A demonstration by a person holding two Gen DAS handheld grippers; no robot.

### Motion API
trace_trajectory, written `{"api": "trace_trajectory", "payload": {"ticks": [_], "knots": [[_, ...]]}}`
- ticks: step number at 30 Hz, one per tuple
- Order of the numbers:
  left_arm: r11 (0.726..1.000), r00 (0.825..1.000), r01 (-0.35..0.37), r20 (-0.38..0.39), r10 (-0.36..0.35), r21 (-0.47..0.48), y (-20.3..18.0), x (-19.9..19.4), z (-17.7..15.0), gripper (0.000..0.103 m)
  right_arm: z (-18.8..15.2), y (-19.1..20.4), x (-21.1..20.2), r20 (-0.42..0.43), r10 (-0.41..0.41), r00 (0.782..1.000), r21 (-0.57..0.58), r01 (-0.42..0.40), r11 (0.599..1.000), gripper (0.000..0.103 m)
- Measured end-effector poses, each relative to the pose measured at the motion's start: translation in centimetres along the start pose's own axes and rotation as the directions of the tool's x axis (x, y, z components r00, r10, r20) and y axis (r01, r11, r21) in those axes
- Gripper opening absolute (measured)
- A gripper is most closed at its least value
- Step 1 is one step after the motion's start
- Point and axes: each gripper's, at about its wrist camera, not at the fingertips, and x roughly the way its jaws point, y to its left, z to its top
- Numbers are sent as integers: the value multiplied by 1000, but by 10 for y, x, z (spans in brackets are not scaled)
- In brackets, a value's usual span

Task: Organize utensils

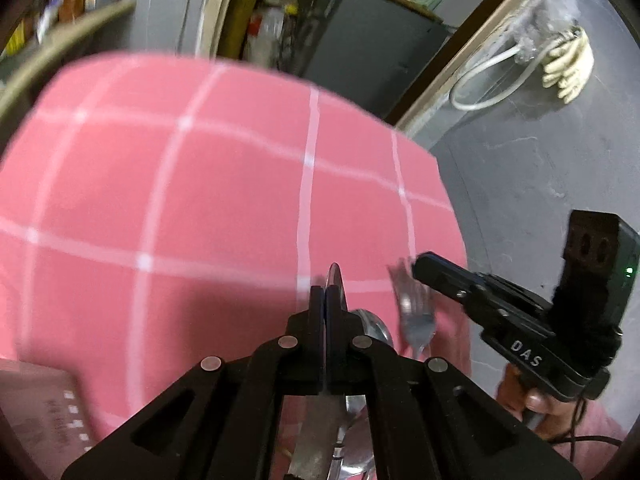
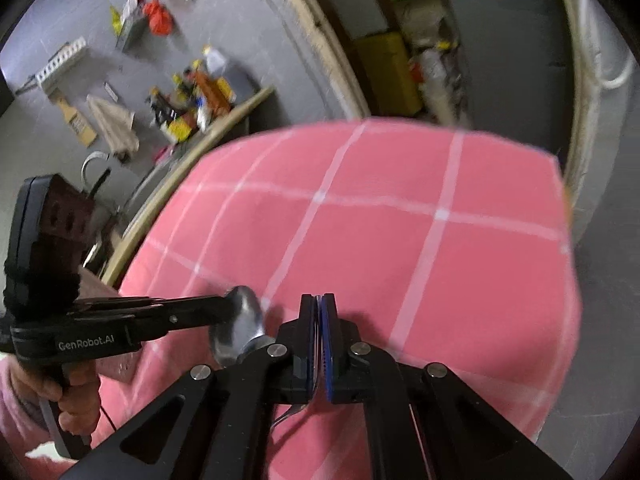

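Both grippers are clamped on cutlery, lifted off the pink cloth (image 1: pixel 224 200).

Left gripper (image 1: pixel 325 300): jaws closed tight on a spoon (image 1: pixel 372 330), bottom centre of the left wrist view. Something flat and silver sticks up past the fingertips and down below the pads; I can't tell if that's the spoon's edge or a second piece. From the right wrist view the spoon's bowl (image 2: pixel 238 326) sits at the left gripper's tip, lower left of centre.

Right gripper (image 2: pixel 319 308): jaws shut on a thin metal piece, with a curved handle end poking out under the pads. The left wrist view shows it as a fork (image 1: pixel 412 312) hanging from the tip at lower right, blurred.

How I'd do this step: keep the squeeze constant on both, since thin metal slips in flat pads. Fork and spoon are near each other, so I'd separate the hands before carrying. No tray or holder in either frame, so I can't name the drop spot yet. Tilt slowly so that neither piece pivots in the grip.
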Motion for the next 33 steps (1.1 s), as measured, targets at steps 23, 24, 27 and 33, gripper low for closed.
{"api": "trace_trajectory", "payload": {"ticks": [23,24,27,33], "knots": [[977,796,-186,600,86,107,-26,-202,6,0,26,142,-128,574,-221,788,-136,359,923,3],[975,780,-197,618,95,99,-21,-214,5,0,28,153,-131,591,-208,780,-150,359,921,3],[968,734,-237,667,127,77,-1,-246,2,0,31,188,-136,635,-159,756,-188,350,918,3],[950,668,-312,718,195,32,46,-286,-20,0,33,249,-124,669,-46,742,-268,299,916,3]]}}
